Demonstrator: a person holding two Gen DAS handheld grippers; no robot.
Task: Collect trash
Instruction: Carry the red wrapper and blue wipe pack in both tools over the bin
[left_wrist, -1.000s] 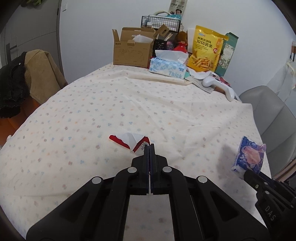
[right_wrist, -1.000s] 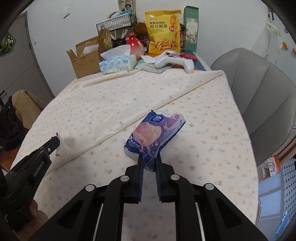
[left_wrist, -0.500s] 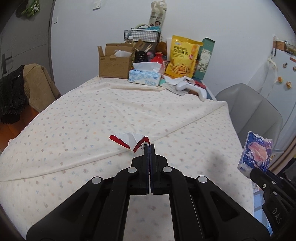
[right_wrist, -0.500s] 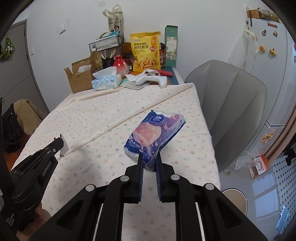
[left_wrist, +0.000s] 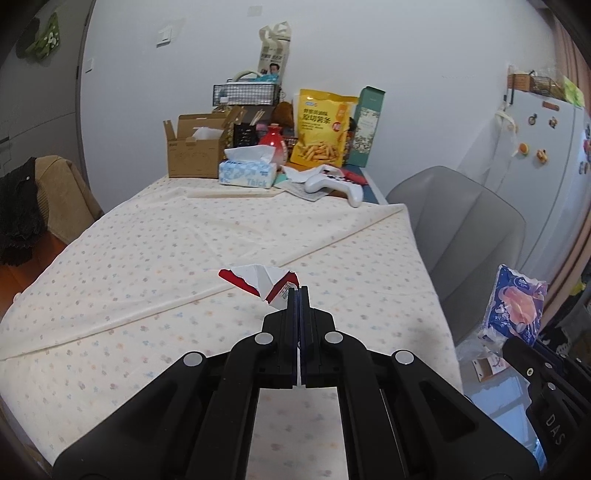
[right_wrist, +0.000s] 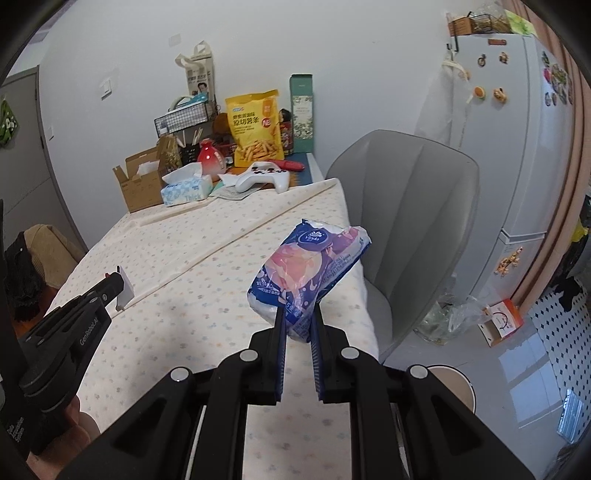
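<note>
Your left gripper is clamped flat on a torn red-and-white wrapper, holding it above the table, over the bare middle of the cloth. Your right gripper is pinched narrow on a blue tissue pack, carried past the table's right edge, in front of the grey chair. Boxes and snacks crowd only the table's far end.

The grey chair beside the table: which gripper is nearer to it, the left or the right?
Right. The right gripper, shut on the blue tissue pack, is at the table edge beside the grey chair. The left gripper, pinching the red-and-white wrapper, is above the tablecloth, farther away.
</note>
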